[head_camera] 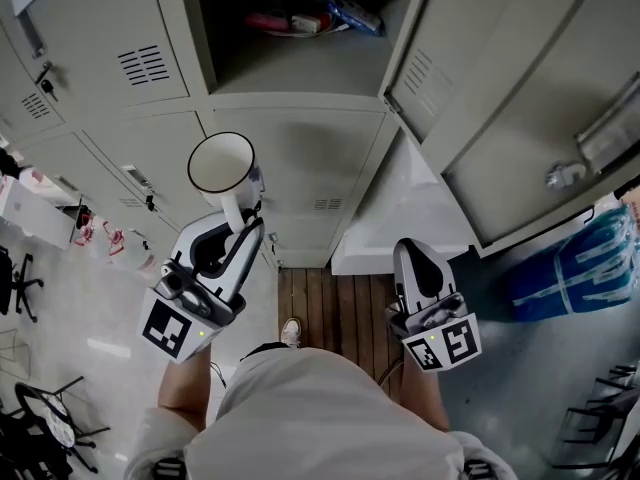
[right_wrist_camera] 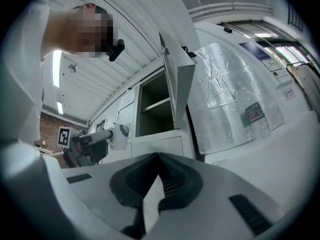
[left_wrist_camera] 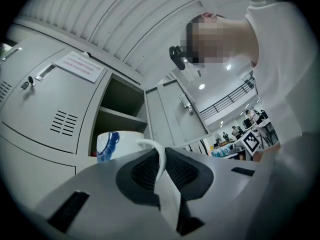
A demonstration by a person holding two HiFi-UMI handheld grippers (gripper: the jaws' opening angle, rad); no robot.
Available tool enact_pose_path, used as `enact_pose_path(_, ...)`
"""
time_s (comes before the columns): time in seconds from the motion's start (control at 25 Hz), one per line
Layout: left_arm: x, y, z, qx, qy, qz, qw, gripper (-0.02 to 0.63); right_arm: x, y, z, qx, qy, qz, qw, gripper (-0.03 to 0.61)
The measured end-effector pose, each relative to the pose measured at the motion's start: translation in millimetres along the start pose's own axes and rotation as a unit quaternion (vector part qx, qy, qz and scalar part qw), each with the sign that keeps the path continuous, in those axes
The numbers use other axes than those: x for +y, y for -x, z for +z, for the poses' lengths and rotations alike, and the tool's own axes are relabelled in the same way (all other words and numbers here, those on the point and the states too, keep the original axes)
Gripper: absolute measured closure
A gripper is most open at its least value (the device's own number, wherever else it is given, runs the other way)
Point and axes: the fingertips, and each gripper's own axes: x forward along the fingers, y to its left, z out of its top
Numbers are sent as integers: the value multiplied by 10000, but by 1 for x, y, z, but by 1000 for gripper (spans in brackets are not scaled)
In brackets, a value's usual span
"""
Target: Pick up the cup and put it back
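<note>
A white cup [head_camera: 222,163] with a blue mark on its side is held up in front of the lockers, its mouth facing me. My left gripper [head_camera: 240,224] is shut on the cup's handle. In the left gripper view the thin white handle [left_wrist_camera: 159,154] runs between the dark pads, with the cup [left_wrist_camera: 117,143] just beyond them. My right gripper [head_camera: 420,266] hangs lower to the right, shut with nothing in it. In the right gripper view its pads [right_wrist_camera: 167,176] meet, and the cup [right_wrist_camera: 119,135] shows far off at the left.
An open locker compartment [head_camera: 290,63] above the cup holds red and blue packets [head_camera: 310,18] at its back. Its door [head_camera: 500,98] swings out at the right. Closed lockers [head_camera: 90,58] stand at the left. A blue bag [head_camera: 578,268] sits low at the right.
</note>
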Motion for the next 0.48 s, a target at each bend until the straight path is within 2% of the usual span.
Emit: enact_pose_path(0.48,-3,2,-5,27,43,-3,10000,558,15,0,-1,29,49,-3,10000,561)
